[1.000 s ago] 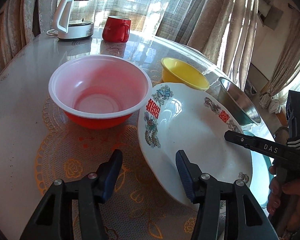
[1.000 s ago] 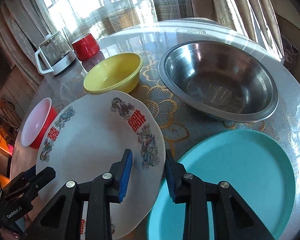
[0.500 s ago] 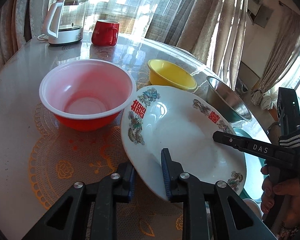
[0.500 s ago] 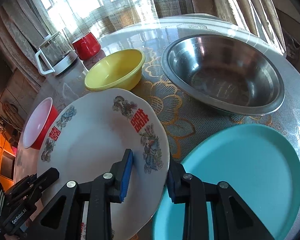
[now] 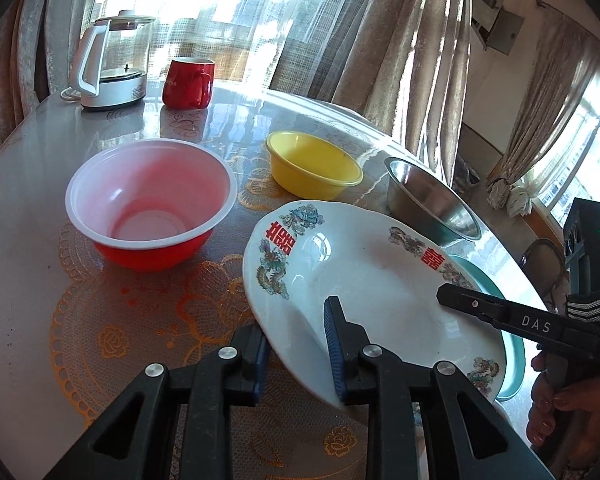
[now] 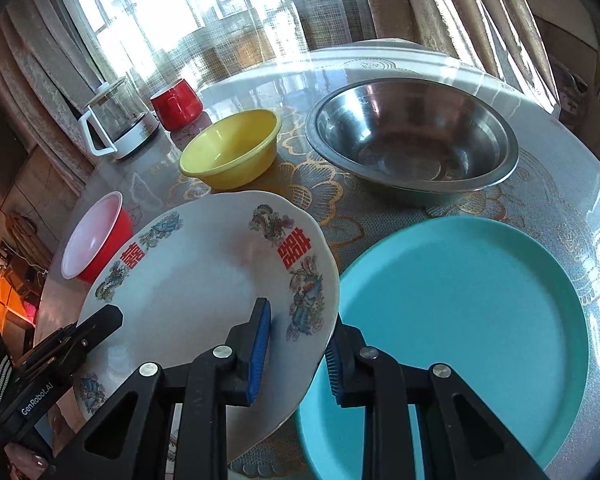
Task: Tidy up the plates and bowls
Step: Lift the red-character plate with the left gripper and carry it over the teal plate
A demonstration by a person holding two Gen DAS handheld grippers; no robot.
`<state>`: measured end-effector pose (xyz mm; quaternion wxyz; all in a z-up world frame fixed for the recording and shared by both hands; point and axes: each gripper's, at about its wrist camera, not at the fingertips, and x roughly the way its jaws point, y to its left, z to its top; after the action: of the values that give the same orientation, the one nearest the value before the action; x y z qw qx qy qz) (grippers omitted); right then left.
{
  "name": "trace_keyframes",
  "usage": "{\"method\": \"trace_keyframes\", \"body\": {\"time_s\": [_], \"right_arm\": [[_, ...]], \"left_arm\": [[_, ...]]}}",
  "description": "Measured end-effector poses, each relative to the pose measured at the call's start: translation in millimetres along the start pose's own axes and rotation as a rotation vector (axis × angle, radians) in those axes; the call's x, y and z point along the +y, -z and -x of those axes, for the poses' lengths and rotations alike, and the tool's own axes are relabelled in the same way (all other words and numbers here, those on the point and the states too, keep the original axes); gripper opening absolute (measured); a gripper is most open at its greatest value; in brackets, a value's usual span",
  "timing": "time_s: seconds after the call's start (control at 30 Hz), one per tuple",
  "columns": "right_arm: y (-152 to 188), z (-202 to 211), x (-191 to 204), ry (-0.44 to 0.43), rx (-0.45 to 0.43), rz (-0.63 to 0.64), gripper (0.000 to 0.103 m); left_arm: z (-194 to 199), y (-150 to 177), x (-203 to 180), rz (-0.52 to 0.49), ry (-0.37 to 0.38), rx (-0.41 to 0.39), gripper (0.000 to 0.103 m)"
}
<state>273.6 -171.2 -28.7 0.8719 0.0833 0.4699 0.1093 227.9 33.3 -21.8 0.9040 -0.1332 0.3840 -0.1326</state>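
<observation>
A white plate (image 5: 360,280) with red characters and dragon prints is held tilted above the table by both grippers. My left gripper (image 5: 296,320) is shut on its near left rim, one pad above and one below. My right gripper (image 6: 300,320) grips the opposite rim (image 6: 320,300); its jaws are closing on it. The plate's right edge hangs over a teal plate (image 6: 460,320) lying flat on the table. A red bowl (image 5: 148,200) with a white inside, a yellow bowl (image 5: 312,164) and a steel bowl (image 6: 412,140) stand behind.
A glass kettle (image 5: 108,64) and a red mug (image 5: 188,82) stand at the far edge of the round table (image 5: 40,184), which has a lace-pattern cover. Curtains and windows lie beyond. A hand (image 5: 556,404) holds the right gripper's handle.
The left gripper's jaws have shut on the white plate's rim. The plate has lifted and shifted right, away from the red bowl and over the teal plate's edge.
</observation>
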Motion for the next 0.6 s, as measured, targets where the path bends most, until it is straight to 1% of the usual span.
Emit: {"method": "trace_keyframes", "body": {"time_s": [0.1,0.27,0.4,0.47,0.5,0.6], "right_arm": [[5.2,10.8,-4.1,-0.007,-0.019,-0.01,0.024],[17.5,33.3,-19.0,-0.025,-0.053,-0.068,0.024],[27.6,50.1,-26.7,0.0,-0.078,-0.064,0.024],[32.4,56.5,-33.8,-0.002,-0.083,-0.085,0.024],[35.2,59.6,-37.2,0.001,-0.087,-0.095,0.022],[42.0,67.9,-45.8,0.004,-0.1,-0.112,0.021]], "left_arm": [[3.3,0.5,-6.1,-0.013,0.024,-0.009,0.026],[4.0,4.2,-22.5,-0.043,0.063,-0.001,0.027],[1.1,7.0,-36.9,-0.085,0.105,0.013,0.028],[0.6,7.1,-43.3,-0.096,0.123,0.021,0.028],[0.7,7.0,-46.2,-0.101,0.13,0.024,0.028],[1.7,7.0,-59.8,-0.137,0.135,0.03,0.028]]}}
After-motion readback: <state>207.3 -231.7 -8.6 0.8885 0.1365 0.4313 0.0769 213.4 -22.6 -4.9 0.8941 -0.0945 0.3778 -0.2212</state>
